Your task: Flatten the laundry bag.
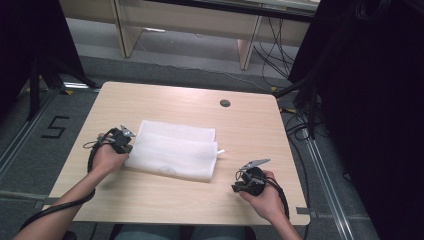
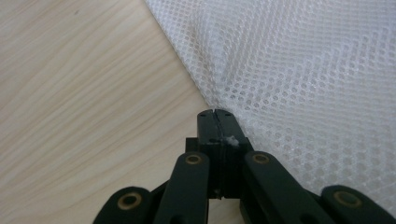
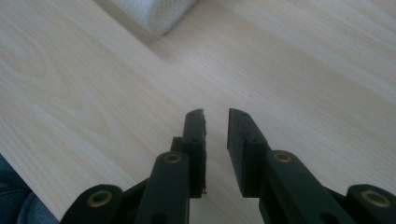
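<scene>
While my left gripper [image 2: 216, 113] jaws clench the folded mesh bag's [image 1: 172, 150] edge, right gripper [image 3: 216, 114] jaws gape empty; folding seems half-done.

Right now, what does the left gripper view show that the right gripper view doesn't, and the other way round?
Left gripper view: the left gripper with its fingers shut on the edge of the white mesh bag, close enough to see each hole of the weave. Right gripper view: the right gripper with its fingers apart and nothing between them, above the bare table, plus blue cloth at the lower left corner. Both: the light wood top and some of the white mesh.
</scene>
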Demonstrator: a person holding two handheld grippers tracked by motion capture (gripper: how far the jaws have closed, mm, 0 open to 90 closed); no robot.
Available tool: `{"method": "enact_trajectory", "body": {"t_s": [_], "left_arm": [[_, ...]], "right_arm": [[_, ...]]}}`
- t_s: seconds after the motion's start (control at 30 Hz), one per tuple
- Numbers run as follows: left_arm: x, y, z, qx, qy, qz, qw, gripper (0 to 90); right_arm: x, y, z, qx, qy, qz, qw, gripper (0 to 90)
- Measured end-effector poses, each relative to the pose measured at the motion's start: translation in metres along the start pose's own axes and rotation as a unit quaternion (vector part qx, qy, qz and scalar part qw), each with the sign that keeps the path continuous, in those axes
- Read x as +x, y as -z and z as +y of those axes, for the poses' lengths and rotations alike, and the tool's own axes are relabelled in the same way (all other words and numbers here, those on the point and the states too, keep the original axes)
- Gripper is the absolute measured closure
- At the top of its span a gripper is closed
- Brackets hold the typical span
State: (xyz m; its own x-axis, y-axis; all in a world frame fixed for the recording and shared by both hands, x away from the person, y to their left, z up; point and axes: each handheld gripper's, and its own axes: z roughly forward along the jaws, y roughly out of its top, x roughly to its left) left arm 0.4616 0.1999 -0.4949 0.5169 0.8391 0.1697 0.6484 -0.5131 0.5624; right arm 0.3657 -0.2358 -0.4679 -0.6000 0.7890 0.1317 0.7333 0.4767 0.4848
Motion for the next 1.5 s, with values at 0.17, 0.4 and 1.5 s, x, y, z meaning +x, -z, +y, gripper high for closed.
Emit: {"method": "enact_trajectory", "body": {"t_s": [0.17, 0.4, 1.5], "left_arm": [[-0.018, -0.008, 0.011, -0.005, -0.027, -0.009, 0.9996, 89.6], [-0.028, -0.013, 0.021, -0.006, -0.046, -0.008, 0.9989, 89.6], [-0.141, 0.010, 0.041, -0.063, -0.172, -0.187, 0.9651, 71.4]], "right_arm": [[-0.001, 0.000, 0.001, -0.003, 0.007, -0.006, 1.0000, 77.2], [-0.004, 0.002, 0.004, -0.017, 0.017, -0.014, 0.9996, 76.1], [-0.022, -0.073, 0.148, -0.031, 0.066, -0.050, 0.9961, 44.0]]}}
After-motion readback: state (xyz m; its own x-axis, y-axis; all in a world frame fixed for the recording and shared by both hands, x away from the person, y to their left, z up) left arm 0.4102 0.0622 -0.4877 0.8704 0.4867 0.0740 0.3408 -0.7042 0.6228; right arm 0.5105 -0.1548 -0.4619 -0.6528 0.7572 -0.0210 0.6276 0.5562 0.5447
